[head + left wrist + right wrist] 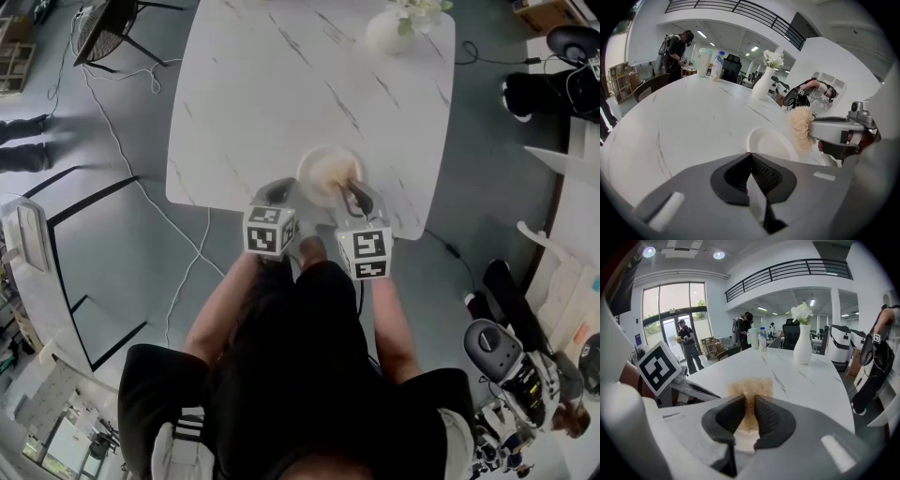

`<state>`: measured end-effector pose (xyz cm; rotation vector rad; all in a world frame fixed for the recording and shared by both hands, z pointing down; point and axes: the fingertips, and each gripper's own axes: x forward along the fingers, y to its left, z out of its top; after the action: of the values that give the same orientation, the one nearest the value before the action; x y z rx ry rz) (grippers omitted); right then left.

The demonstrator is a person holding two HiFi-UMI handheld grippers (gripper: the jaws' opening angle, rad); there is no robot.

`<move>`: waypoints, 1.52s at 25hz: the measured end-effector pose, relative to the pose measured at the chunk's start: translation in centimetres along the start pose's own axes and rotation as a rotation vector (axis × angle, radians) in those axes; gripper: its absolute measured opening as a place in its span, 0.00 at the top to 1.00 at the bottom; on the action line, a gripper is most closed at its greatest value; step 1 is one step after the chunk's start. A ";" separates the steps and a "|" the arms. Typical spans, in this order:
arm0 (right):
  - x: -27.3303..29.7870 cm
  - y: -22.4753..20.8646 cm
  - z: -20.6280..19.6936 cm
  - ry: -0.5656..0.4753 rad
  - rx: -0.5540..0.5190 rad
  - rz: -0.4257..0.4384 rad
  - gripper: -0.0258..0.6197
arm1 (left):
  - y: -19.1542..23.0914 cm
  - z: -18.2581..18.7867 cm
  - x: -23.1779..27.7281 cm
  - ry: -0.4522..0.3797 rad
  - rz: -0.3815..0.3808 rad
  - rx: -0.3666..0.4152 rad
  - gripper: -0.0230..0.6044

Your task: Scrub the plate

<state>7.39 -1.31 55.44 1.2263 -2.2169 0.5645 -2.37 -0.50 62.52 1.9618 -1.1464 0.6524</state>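
A white round plate [323,169] lies on the white marble table [253,84] close to its near edge. My left gripper [278,192] is at the plate's left rim; in the left gripper view its jaws [751,157] are shut with a thin white edge pinched between them, and the plate [771,143] lies just beyond. My right gripper [354,197] is shut on a tan fibrous scrub pad [750,390] and holds it over the plate's right side. From the left gripper view, the scrub pad [801,126] hangs just above the plate's far rim.
A white vase with white flowers [389,33] stands at the table's far right. Two bottles [710,63] stand at the far end. A dark chair [103,28] and floor cables are to the left. People stand in the background; a machine [497,347] sits at the right.
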 end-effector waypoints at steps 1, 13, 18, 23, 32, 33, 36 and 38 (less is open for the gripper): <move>0.0 0.4 0.2 -0.004 -0.004 0.008 0.87 | 0.1 0.0 -0.1 -0.002 0.000 0.000 0.95; 0.6 5.4 -1.0 0.022 -0.046 0.110 0.87 | 0.3 0.3 -0.6 -0.021 0.001 0.003 0.95; 1.1 6.2 -2.4 0.055 -0.036 0.124 0.87 | 0.4 -0.1 -0.6 -0.013 0.002 0.004 0.95; 1.5 6.3 -4.0 0.087 -0.019 0.126 0.87 | 0.5 -0.2 -0.6 -0.007 0.000 0.002 0.95; 1.3 5.7 -4.3 0.088 -0.010 0.107 0.87 | 0.4 -0.6 -0.5 -0.004 -0.001 0.010 0.95; 1.3 5.5 -4.3 0.088 -0.010 0.103 0.87 | 0.4 -0.6 -0.5 -0.004 -0.002 0.011 0.95; 1.1 4.9 -4.3 0.088 -0.008 0.089 0.87 | 0.2 -0.6 -0.4 -0.006 -0.006 0.014 0.95; 0.9 4.3 -4.4 0.088 -0.004 0.077 0.87 | 0.2 -0.7 -0.5 -0.003 -0.006 0.013 0.95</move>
<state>4.38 2.90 58.92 1.0963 -2.1981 0.6318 -2.76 0.26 62.64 1.9770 -1.1403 0.6561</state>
